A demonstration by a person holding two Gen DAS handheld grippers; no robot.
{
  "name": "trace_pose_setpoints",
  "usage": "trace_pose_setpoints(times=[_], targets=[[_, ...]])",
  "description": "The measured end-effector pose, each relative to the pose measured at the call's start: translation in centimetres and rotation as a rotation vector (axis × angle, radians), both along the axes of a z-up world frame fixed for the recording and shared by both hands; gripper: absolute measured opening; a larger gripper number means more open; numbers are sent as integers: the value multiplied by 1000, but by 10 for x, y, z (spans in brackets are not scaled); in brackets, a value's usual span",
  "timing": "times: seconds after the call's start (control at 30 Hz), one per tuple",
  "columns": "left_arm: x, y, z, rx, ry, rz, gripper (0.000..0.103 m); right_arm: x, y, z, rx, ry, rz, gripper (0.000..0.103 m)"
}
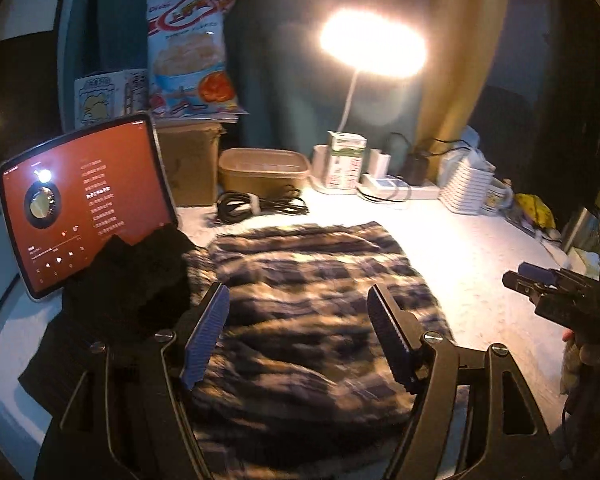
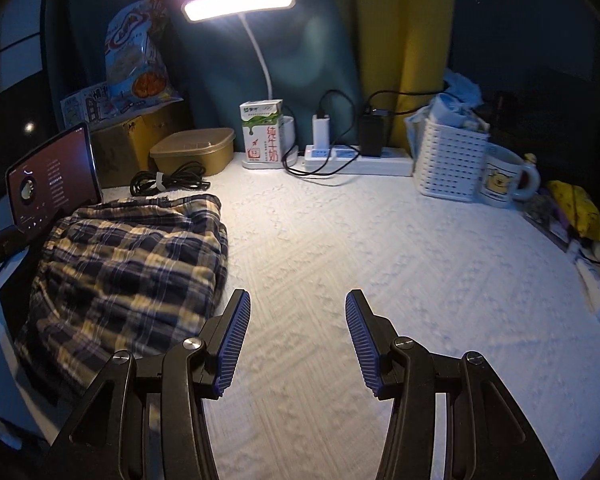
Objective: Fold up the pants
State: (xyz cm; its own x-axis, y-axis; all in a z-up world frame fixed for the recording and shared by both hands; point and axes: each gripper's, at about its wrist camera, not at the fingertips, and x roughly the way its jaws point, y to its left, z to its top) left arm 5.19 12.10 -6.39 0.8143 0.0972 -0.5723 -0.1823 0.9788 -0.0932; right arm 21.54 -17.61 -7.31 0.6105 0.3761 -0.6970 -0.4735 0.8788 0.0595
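The folded plaid pants are lying at frame centre in the left wrist view, behind the left gripper, whose jaws are standing wide apart and gripping nothing. The right wrist view is showing the pants at lower left; the right gripper is hanging half open and empty over the white cloth. Only this view is showing the mug clearly.
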Motion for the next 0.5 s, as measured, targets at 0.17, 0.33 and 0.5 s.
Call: trace_pose_setpoints(times=[0.17, 0.33, 0.5], targets=[[-13, -21, 5, -49, -34, -68, 72, -19, -24, 13, 11, -34, -26, 52], [-21, -42, 14, -82, -75, -126, 73, -38, -51, 29, 25, -78, -67, 52], [-36, -61, 28, -56, -131, -150, 74, -61, -71, 46, 24, -125, -95, 52]])
